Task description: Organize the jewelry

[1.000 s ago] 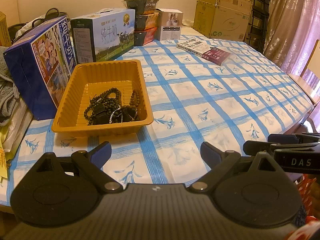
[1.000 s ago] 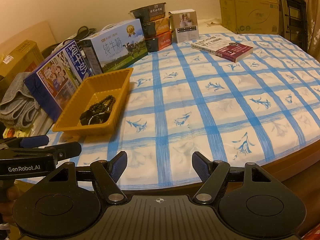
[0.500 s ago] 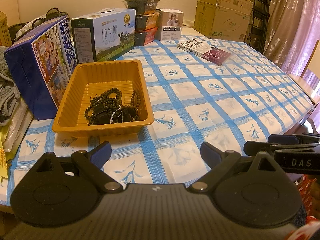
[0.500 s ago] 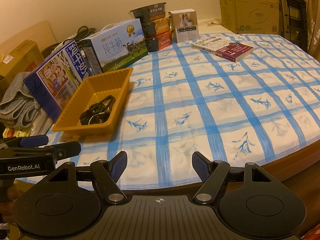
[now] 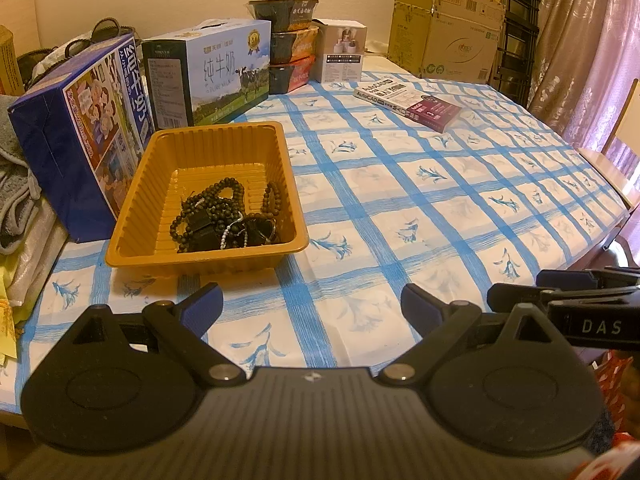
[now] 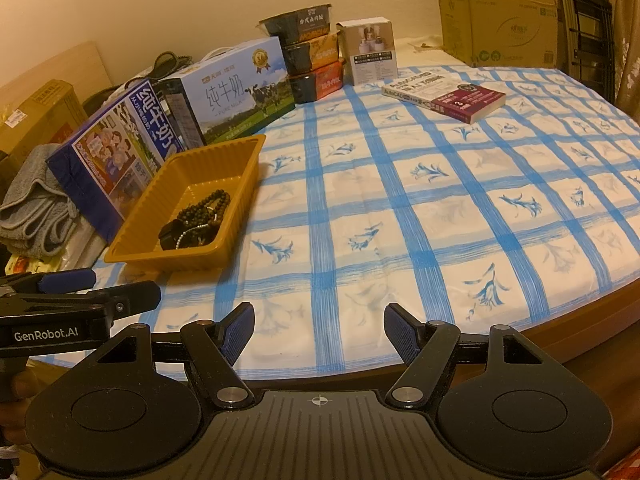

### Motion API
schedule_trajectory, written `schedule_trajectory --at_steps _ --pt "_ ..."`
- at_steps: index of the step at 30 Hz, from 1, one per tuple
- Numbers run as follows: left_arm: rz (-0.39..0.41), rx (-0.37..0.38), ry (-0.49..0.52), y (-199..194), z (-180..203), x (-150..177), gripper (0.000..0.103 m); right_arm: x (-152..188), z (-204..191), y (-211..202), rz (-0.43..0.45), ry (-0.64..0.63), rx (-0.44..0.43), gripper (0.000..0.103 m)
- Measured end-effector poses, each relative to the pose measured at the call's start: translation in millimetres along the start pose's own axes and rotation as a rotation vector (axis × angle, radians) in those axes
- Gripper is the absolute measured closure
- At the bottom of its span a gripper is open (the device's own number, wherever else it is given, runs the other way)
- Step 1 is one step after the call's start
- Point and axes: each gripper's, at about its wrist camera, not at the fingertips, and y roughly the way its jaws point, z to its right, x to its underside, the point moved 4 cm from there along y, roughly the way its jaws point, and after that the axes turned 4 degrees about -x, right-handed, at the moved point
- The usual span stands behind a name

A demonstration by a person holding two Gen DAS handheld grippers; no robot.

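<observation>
Jewelry (image 5: 226, 216): dark bead strands tangled in a pile at near end of orange tray (image 5: 160, 236), left side of checked tablecloth (image 5: 400, 200), beside blue milk carton (image 5: 80, 128). Left gripper (image 5: 310, 306) jaws spread wide, nothing between them. Right gripper (image 6: 319, 330) likewise wide apart, empty. Both hover over near table edge, clear of tray.

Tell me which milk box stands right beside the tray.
The dark blue milk box, along the tray's left wall; the pale cow-picture one stands behind it.
</observation>
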Motion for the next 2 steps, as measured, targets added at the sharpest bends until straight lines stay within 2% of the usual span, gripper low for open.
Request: schedule_trajectory --at_steps 2 --pt "-0.003 0.001 -0.003 0.6 -1.8 -2.8 0.008 0.0 0.0 0.3 0.000 0.000 0.002 0.031"
